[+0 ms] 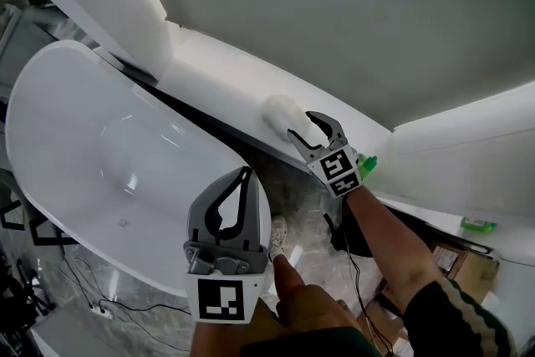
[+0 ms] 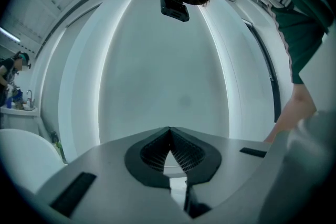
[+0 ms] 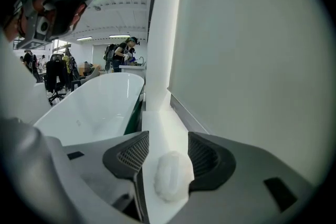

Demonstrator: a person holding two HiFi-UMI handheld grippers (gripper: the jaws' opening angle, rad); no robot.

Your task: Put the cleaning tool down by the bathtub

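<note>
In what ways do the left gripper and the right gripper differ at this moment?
The left gripper has its jaws together, holding nothing; the right gripper has its jaws apart, with the white cleaning tool between them. The left gripper is near the bathtub rim; the right gripper is at the ledge by the wall. Both share the same grey design.

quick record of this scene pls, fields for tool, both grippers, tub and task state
tool: white, soft-looking, lying on the ledge between tub and wall
right gripper: open, jaws either side of the tool, not closed on it
left gripper: shut, nothing in it, held by the tub's near edge
tub: white, left of the ledge
task state: tool looks set down, gripper not yet pulled away
</note>
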